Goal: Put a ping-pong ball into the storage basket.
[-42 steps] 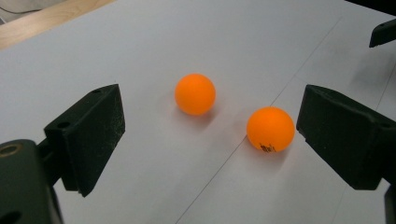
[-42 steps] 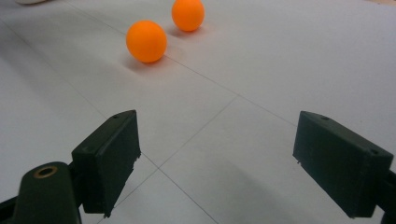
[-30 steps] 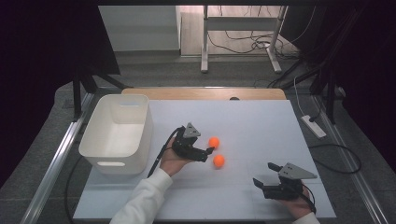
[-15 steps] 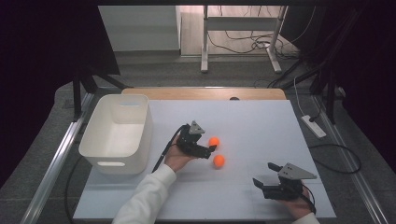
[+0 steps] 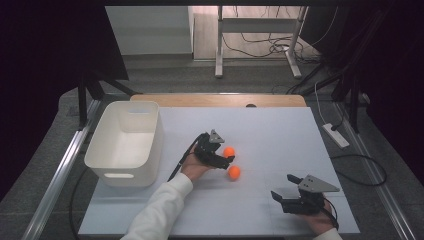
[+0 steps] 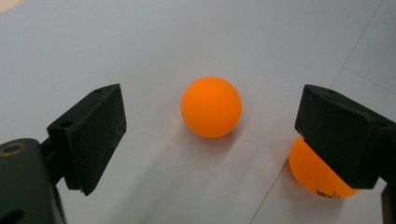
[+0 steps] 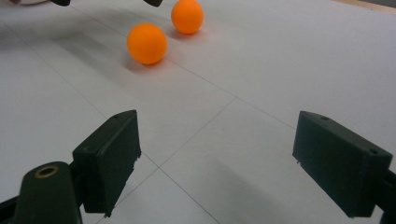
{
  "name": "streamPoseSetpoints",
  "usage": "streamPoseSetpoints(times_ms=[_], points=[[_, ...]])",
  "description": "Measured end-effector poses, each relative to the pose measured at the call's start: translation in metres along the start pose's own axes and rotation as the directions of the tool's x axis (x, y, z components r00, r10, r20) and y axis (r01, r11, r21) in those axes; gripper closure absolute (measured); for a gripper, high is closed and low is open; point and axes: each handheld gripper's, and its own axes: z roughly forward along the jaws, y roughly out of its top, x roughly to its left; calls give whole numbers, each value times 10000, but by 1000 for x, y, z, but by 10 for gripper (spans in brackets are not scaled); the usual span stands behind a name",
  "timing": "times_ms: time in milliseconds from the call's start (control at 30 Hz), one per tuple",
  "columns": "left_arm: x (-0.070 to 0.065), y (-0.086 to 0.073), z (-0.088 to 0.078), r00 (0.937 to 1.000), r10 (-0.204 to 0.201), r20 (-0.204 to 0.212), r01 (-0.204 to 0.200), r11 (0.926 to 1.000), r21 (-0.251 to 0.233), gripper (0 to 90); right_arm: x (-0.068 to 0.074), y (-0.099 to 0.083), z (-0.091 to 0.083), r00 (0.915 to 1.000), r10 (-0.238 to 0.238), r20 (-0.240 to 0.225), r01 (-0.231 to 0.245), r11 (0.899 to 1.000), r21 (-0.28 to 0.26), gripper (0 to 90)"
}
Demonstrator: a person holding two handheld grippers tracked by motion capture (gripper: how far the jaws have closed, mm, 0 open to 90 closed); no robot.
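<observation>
Two orange balls lie on the white table. The farther ball (image 5: 229,151) (image 6: 211,106) (image 7: 187,16) sits just ahead of my left gripper (image 5: 223,157) (image 6: 212,135), centred between its open jaws and touching neither. The nearer ball (image 5: 234,172) (image 6: 314,175) (image 7: 146,42) rests beside it, partly hidden behind the right-hand jaw in the left gripper view. My right gripper (image 5: 281,198) (image 7: 219,158) is low at the front right of the table, open, with bare table between its fingers; both balls lie well ahead of it.
A white plastic bin (image 5: 125,142) stands at the left of the table (image 5: 280,135). A wooden strip (image 5: 215,100) runs along the far edge. A power strip (image 5: 336,135) and cables lie on the floor at the right.
My left gripper has edged forward and right so its open jaws now flank the farther ball. The right gripper and both balls have stayed put.
</observation>
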Motion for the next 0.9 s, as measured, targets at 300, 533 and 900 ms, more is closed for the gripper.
streamPoseSetpoints(times_ms=[300, 533, 900], points=[[3, 3, 8, 9999, -33, 99, 32, 9999, 121, 118, -1, 0, -1, 10000, 4, 44, -4, 10000, -5, 148], [4, 3, 17, 9998, -102, 158, 96, 9994, 337, 121, -1, 0, -2, 10000, 30, 40, -30, 10000, -51, 149], [3, 7, 24, 9998, 136, 113, -142, 9983, 560, 164, -1, 0, -2, 10000, 71, 42, -71, 9999, -72, 148]])
